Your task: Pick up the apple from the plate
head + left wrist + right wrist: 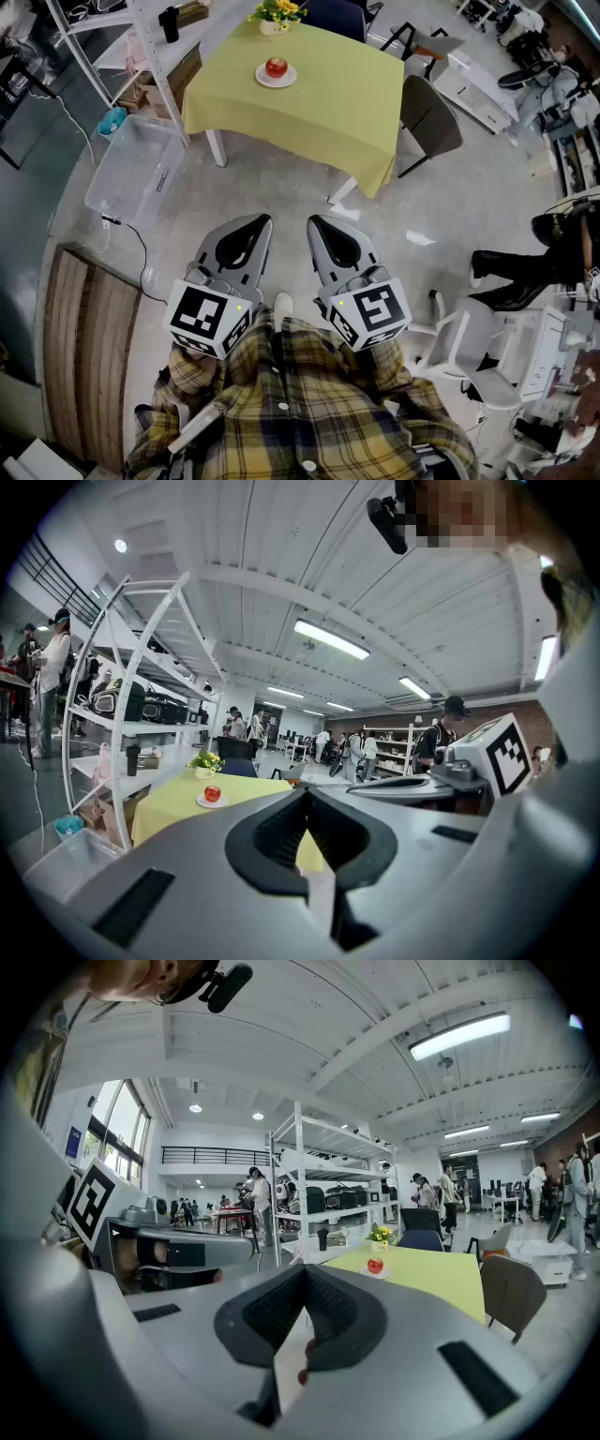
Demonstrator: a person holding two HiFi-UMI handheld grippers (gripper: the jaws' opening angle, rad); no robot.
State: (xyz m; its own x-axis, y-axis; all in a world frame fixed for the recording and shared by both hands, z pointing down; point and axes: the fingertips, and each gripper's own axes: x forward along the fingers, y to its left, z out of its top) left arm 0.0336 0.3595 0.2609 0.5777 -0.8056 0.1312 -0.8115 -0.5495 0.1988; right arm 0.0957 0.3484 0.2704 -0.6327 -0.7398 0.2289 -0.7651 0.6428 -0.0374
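Yellow-green tabletop (328, 103) w/ apple (276, 66) on plate (263, 81) near far edge; left gripper (257, 222) & right gripper (319, 225) closed, empty, well short.

a: how do the left gripper (305, 791) jaws stand?
b: tips together, nothing between them.
a: and beyond them?
b: a red apple (213, 793) on a white plate (202, 803), on a table (169, 808) with a yellow-green cloth, well apart from the gripper. a pot of yellow flowers (205, 761) sits just behind the plate. a white shelf rack (141, 726) stands left of the table.
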